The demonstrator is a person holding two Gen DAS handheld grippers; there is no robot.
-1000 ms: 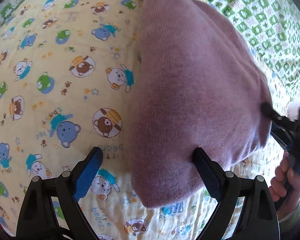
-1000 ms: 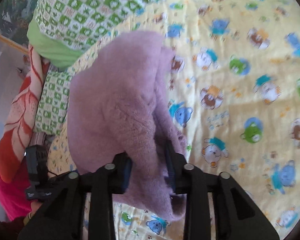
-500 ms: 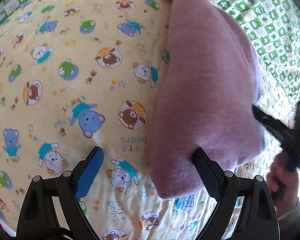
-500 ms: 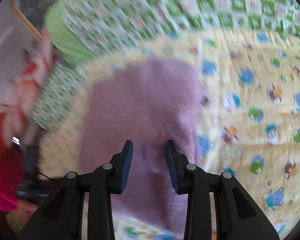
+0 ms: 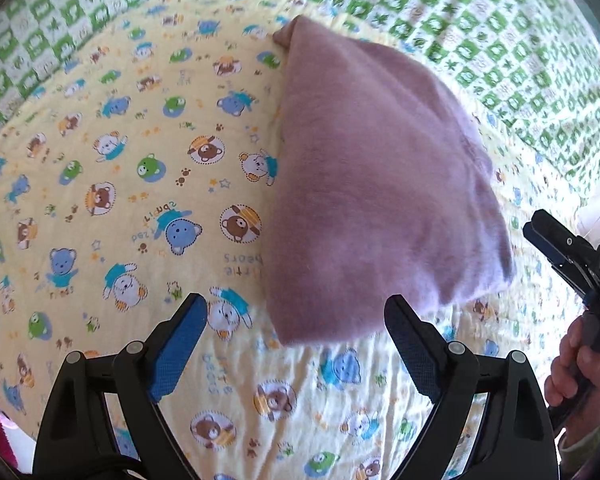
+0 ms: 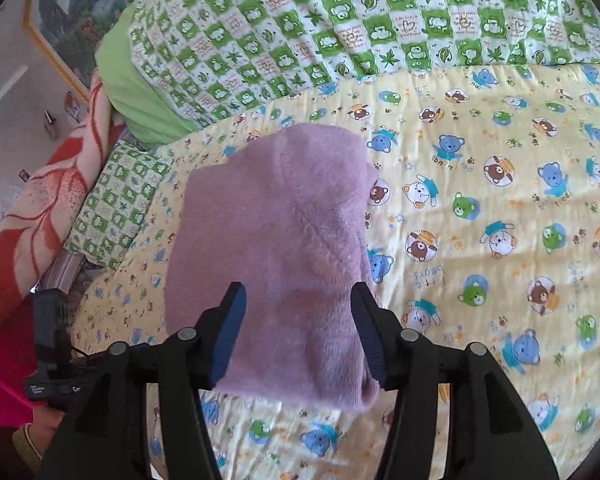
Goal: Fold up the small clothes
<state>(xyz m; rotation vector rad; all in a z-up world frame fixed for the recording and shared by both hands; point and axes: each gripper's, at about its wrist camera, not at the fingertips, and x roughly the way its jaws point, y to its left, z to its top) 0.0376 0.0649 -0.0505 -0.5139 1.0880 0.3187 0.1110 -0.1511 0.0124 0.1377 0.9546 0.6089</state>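
A folded purple knit garment [image 5: 375, 192] lies flat on the yellow bear-print sheet [image 5: 120, 184]. It also shows in the right wrist view [image 6: 276, 248]. My left gripper [image 5: 296, 340] is open and empty, just short of the garment's near edge. My right gripper [image 6: 298, 328] is open and empty, its jaws standing above the garment's near end without gripping it. The right gripper also shows at the right edge of the left wrist view [image 5: 555, 248], apart from the cloth.
A green checked quilt [image 6: 379, 20] covers the far side of the bed. A green checked pillow [image 6: 116, 204] and a red floral blanket [image 6: 32, 216] lie at the left. The bear-print sheet [image 6: 499, 220] stretches to the right of the garment.
My right gripper let go of the purple garment and opened, then drew back. The garment dropped flat on the sheet. My left gripper pulled back from the cloth.
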